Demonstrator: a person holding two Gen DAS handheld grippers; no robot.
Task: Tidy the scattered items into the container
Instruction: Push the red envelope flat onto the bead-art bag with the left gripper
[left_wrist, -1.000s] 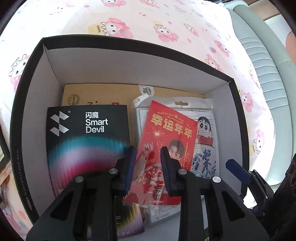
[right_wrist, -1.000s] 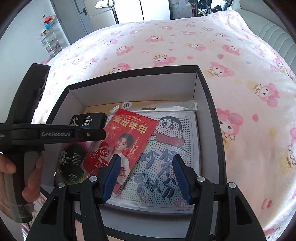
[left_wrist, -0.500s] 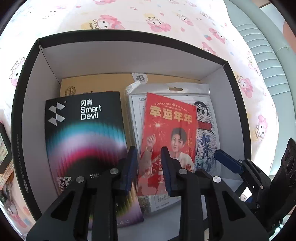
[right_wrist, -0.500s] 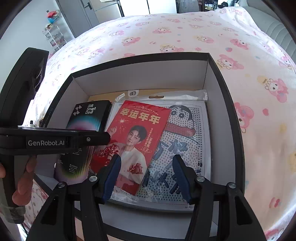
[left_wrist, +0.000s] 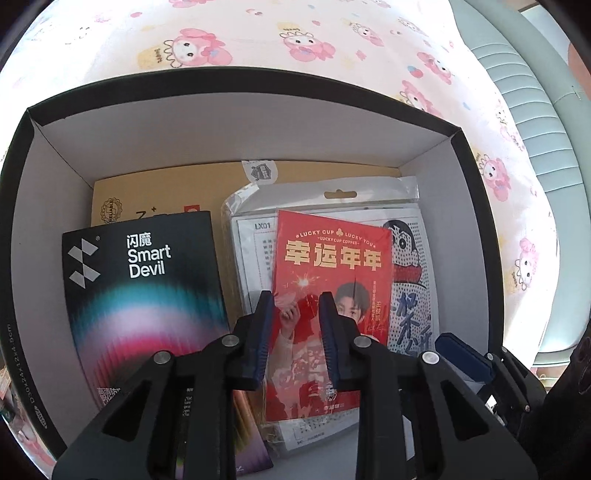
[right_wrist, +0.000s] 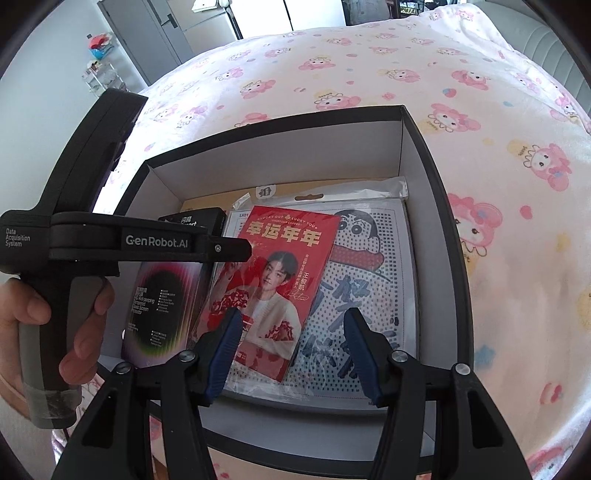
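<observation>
A red card pack (left_wrist: 332, 266) is seen lying in the black box (left_wrist: 236, 122); left gripper (left_wrist: 295, 317) and right gripper (right_wrist: 295, 325) are held open, empty, above it.

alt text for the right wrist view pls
Open box on a cartoon-print bedspread, holding a red packet atop a bead-art kit, beside a black package. Right gripper hovers open; left gripper reaches in.
</observation>
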